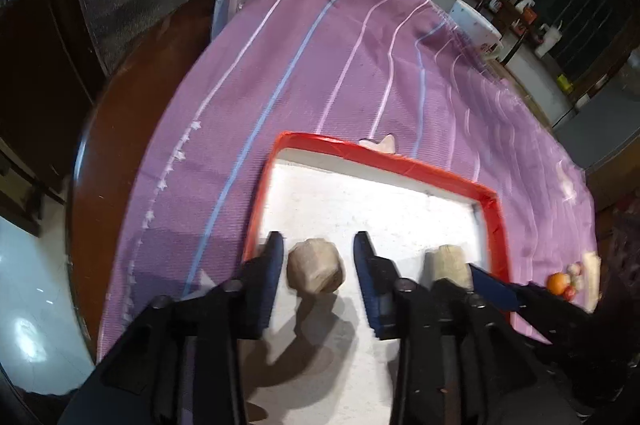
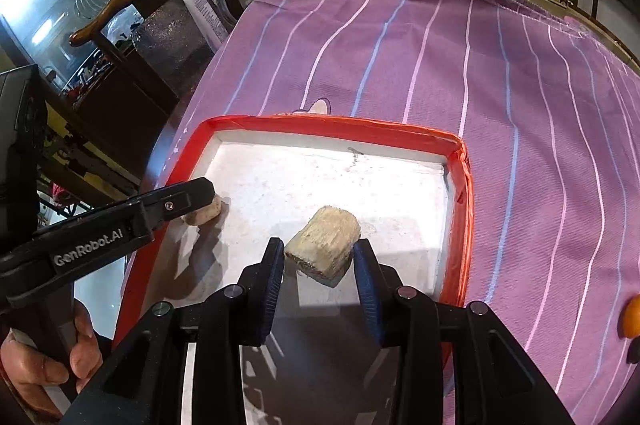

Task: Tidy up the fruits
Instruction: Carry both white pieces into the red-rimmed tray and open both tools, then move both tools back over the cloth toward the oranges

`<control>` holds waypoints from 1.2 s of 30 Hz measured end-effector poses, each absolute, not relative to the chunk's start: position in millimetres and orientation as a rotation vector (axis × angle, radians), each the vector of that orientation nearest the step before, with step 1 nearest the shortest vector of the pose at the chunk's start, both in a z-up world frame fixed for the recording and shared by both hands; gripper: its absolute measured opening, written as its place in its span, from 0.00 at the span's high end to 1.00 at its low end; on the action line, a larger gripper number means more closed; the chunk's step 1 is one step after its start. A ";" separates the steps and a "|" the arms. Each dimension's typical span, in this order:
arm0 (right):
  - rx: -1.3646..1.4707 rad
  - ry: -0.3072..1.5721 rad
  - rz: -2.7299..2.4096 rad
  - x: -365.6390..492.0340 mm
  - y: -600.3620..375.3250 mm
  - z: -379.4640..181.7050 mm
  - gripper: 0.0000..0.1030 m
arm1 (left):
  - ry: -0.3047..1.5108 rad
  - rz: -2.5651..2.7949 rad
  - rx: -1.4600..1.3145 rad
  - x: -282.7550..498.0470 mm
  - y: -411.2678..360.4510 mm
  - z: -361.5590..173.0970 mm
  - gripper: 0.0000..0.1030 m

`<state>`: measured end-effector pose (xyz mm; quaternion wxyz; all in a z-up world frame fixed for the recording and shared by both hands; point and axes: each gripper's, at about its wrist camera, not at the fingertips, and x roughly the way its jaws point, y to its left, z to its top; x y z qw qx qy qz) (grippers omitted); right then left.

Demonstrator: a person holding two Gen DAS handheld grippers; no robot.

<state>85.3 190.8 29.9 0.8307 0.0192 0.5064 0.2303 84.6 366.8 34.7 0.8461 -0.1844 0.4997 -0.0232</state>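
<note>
The left gripper (image 1: 318,249) is standing part open, its pads flanking a pale stubby chunk (image 1: 316,272) without touching it. The right gripper (image 2: 319,257) is bracketing a second chunk (image 2: 323,251), its long axis running forward and rightward; contact there cannot be confirmed. Both pieces are lying directly ahead, inside the red-rimmed tray (image 2: 320,123). An orange fruit (image 1: 558,283) is waiting well right of the tray.
</note>
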 end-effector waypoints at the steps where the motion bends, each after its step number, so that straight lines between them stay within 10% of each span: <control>1: 0.036 1.073 0.487 85.3 191.5 30.4 0.61 | 1.055 -0.055 -0.404 85.6 367.7 35.5 0.58; 7: 0.029 1.027 0.497 80.3 187.3 45.3 0.56 | 1.018 -0.025 -0.444 76.8 374.1 59.1 0.43; 36: 0.287 0.973 0.308 -49.7 -25.1 79.7 0.53 | 1.021 -0.086 -0.132 -30.2 181.3 105.8 0.38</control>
